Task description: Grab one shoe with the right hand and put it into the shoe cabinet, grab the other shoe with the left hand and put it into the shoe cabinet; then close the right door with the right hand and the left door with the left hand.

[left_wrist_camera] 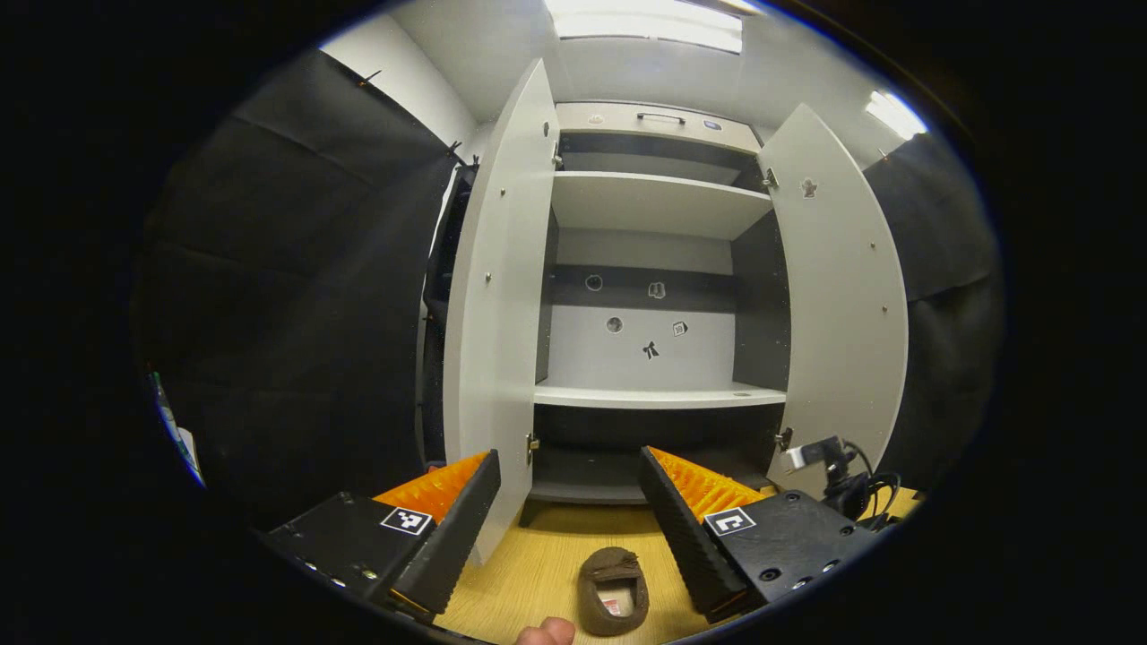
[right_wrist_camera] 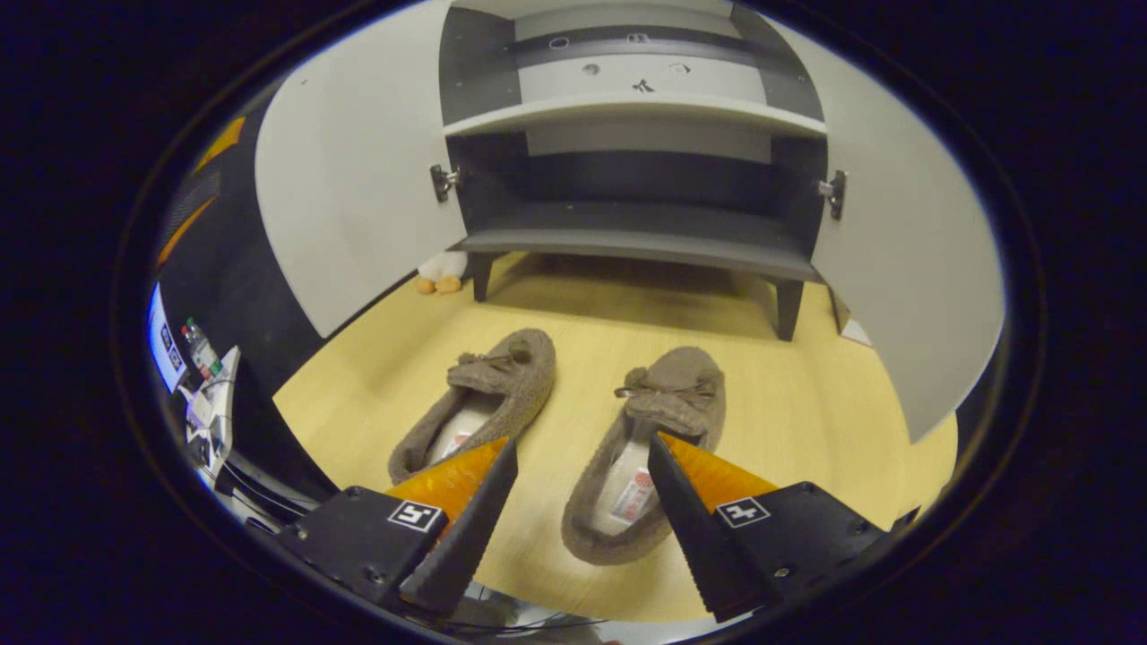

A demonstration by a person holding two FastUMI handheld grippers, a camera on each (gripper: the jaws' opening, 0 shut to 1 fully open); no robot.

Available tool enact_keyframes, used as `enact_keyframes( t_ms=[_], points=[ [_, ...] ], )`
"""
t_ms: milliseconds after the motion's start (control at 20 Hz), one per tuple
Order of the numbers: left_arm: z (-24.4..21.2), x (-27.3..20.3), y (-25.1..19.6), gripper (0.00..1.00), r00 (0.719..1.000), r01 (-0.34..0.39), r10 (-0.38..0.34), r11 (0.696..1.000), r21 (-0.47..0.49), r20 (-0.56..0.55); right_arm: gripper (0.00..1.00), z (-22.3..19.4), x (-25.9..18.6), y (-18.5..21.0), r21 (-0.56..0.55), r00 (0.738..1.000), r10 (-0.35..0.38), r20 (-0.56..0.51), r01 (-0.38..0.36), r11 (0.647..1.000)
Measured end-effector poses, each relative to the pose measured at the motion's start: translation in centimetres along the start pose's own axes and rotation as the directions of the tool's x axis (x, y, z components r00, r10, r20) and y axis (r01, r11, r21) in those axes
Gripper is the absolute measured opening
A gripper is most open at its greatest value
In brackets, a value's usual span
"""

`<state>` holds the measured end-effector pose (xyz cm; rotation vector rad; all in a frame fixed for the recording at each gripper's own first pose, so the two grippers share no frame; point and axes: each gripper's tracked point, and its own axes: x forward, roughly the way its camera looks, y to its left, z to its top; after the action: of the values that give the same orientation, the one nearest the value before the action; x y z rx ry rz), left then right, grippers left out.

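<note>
Two brown fuzzy slippers lie side by side on the wooden floor in front of the shoe cabinet (right_wrist_camera: pixel 627 237), toes toward it. My right gripper (right_wrist_camera: pixel 582 445) hangs open just above the right slipper (right_wrist_camera: pixel 668 403), whose heel end sits between the fingers without touching them. The left slipper (right_wrist_camera: pixel 502 376) lies beside the left finger. My left gripper (left_wrist_camera: pixel 569 455) is open and empty, held high facing the cabinet (left_wrist_camera: pixel 659 396), with one slipper (left_wrist_camera: pixel 614 591) far below it. The left door (left_wrist_camera: pixel 497 313) and the right door (left_wrist_camera: pixel 842 296) both stand wide open.
A small plush toy (right_wrist_camera: pixel 441 269) sits on the floor by the cabinet's left leg. A small camera and cables (left_wrist_camera: pixel 842 475) stand beside the right door. Assorted items (right_wrist_camera: pixel 202 376) lie at the floor's left edge. A fingertip (left_wrist_camera: pixel 545 632) shows below the left gripper.
</note>
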<state>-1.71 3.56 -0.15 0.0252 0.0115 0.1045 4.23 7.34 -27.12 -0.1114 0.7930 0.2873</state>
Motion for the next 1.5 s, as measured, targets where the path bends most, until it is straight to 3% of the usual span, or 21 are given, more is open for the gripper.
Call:
enact_keyframes(
  t_ms=[400, 550, 600, 700, 800, 850, 1000, 1100, 1250, 1400, 1500],
  points=[
    [-0.4, -0.3, 0.9, 0.94, 1.000, -0.023, 0.023, 1.000, -0.001, -0.013, 0.69, 0.3, 7.1, -1.5, -0.012, 0.994, -0.092, -0.064, 0.091, 0.996],
    [-0.4, -0.1, 1.1, 0.94, 0.999, -0.032, 0.032, 0.999, 0.001, -0.018, 0.61, 0.7, 8.8, -2.8, -0.033, 0.985, -0.172, -0.033, 0.171, 0.985],
    [-0.4, -0.1, 1.1, 0.94, 0.999, -0.033, 0.033, 0.999, 0.001, -0.018, 0.54, 0.7, 8.9, -3.4, -0.036, 0.979, -0.202, -0.023, 0.202, 0.979],
    [-0.5, -0.2, 1.0, 0.94, 0.999, -0.035, 0.035, 0.999, 0.004, -0.018, 0.24, 1.0, 8.9, -4.1, -0.009, 0.975, -0.223, 0.004, 0.224, 0.975],
    [-0.4, -0.2, 1.0, 0.94, 0.999, -0.033, 0.033, 0.999, 0.006, -0.017, 0.08, 1.0, 8.6, -4.1, 0.026, 0.980, -0.197, 0.036, 0.196, 0.980],
    [-0.5, -0.3, 0.8, 0.94, 0.999, -0.031, 0.031, 1.000, 0.007, -0.018, 0.05, 1.2, 8.3, -4.2, 0.026, 0.982, -0.181, 0.054, 0.180, 0.983],
    [-0.3, 0.0, 0.5, 0.94, 1.000, -0.019, 0.019, 1.000, 0.011, -0.015, 0.04, 2.8, 6.1, -4.0, 0.006, 0.978, -0.151, 0.140, 0.152, 0.988],
    [-0.2, -0.2, 0.3, 0.94, 1.000, -0.012, 0.012, 1.000, 0.011, -0.004, 0.04, 5.1, 3.4, -3.8, -0.029, 0.963, -0.147, 0.226, 0.158, 0.987],
    [-0.4, 0.0, -0.3, 0.94, 1.000, 0.003, -0.003, 1.000, 0.004, -0.008, 0.04, 10.9, -2.5, -2.5, -0.065, 0.924, -0.106, 0.368, 0.139, 0.988],
    [-0.5, 0.1, -0.9, 0.95, 1.000, 0.012, -0.012, 1.000, 0.020, -0.015, 0.04, 19.3, -8.6, -1.3, -0.090, 0.852, -0.062, 0.521, 0.128, 0.988],
    [-0.6, 0.2, -0.9, 0.94, 1.000, 0.011, -0.011, 0.999, 0.032, -0.010, 0.04, 24.6, -11.0, -1.3, -0.112, 0.832, -0.051, 0.553, 0.135, 0.984]
  ],
)
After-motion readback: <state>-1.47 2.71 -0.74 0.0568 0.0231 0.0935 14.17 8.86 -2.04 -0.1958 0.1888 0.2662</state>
